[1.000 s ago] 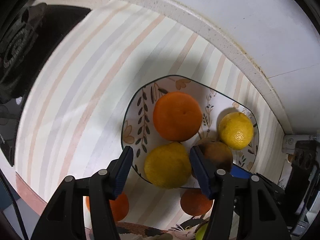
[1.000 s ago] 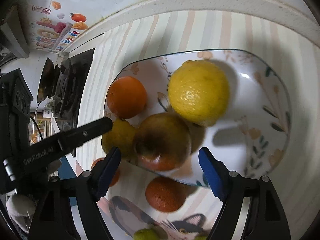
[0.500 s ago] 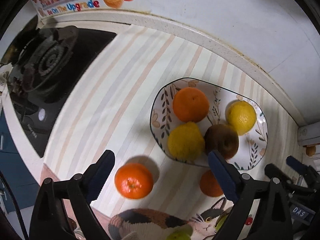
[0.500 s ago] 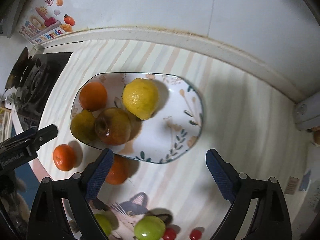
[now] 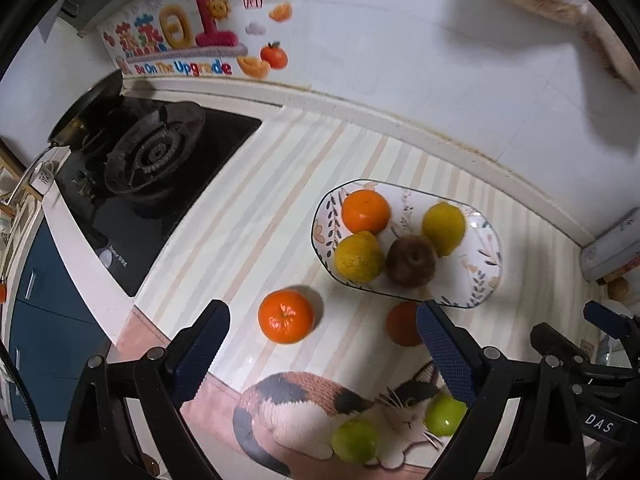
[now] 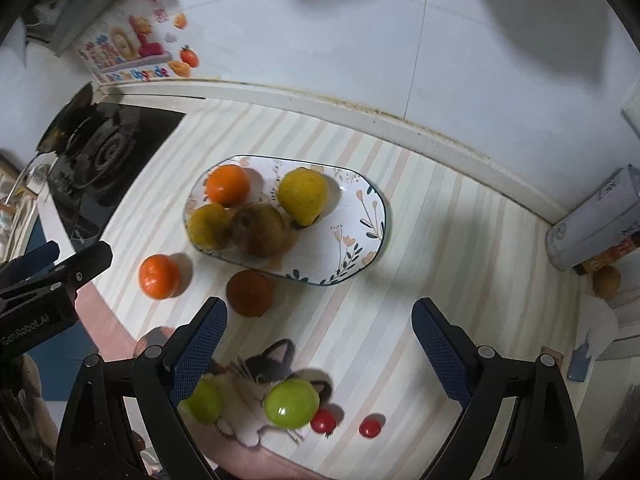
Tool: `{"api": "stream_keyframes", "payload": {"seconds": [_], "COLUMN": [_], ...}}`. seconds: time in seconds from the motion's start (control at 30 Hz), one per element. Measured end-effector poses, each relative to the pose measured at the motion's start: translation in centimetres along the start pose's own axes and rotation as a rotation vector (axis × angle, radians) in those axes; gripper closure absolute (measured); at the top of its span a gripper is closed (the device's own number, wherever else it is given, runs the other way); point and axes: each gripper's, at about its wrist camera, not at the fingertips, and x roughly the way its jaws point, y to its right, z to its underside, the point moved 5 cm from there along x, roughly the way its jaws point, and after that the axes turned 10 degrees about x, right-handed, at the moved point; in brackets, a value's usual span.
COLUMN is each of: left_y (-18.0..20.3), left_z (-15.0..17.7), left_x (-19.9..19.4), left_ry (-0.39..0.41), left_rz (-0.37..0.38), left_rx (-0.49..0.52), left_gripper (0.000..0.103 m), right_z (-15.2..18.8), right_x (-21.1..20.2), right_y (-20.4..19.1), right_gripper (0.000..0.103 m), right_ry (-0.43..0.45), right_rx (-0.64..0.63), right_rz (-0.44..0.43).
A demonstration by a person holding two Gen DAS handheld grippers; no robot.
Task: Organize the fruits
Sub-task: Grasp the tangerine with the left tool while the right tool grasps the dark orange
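Observation:
A flower-patterned oval plate (image 5: 480,276) (image 6: 352,236) on the striped mat holds an orange (image 5: 366,211) (image 6: 227,185), two yellow lemons (image 5: 444,229) (image 6: 303,194) (image 5: 358,257) and a brown apple (image 5: 412,261) (image 6: 258,230). On the mat near the plate lie a bright orange (image 5: 285,315) (image 6: 159,276) and a darker orange (image 5: 402,324) (image 6: 250,293). Two green fruits (image 6: 292,403) (image 6: 204,402) and two small red tomatoes (image 6: 324,421) (image 6: 369,427) sit by the cat picture. My left gripper (image 5: 322,352) and right gripper (image 6: 318,350) hang high above the mat, both open and empty.
A black gas stove (image 5: 148,164) takes up the counter's left end, with a white tiled wall (image 5: 400,60) and a colourful sticker behind. A white canister (image 6: 592,232) and jars stand at the right. The counter's front edge drops off at the lower left.
Both grippers opened wide and rose up and back from the plate, leaving a lemon and the apple lying in it. Far more of the counter shows now.

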Motion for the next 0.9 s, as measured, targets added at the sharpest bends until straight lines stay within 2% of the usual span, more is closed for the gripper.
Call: {"api": "stream_keyframes", "payload": {"seconds": [0.37,0.7,0.9], "left_y": [1.7,2.2,2.5], "left_z": [2.3,3.3,3.5], "left_x": [-7.1,-11.2,-12.9], "left_ry": [0.096,0.150,0.178], "left_rz": [0.009,0.037,0.045], "left_rx": [0.037,0.040,0.040], "left_gripper": [0.007,0.007,0.007], "right_z": [2.2,3.6,3.8], "right_x": [-7.0,-11.7,-13.0], "right_y": [0.2,0.6,0.8], "right_gripper": [0.007,0.007,0.007], "right_ry": [0.076,0.125,0.138], "right_rx": [-0.016,-0.007,0.000], "right_rz": [-0.047,-0.078,-0.095]}}
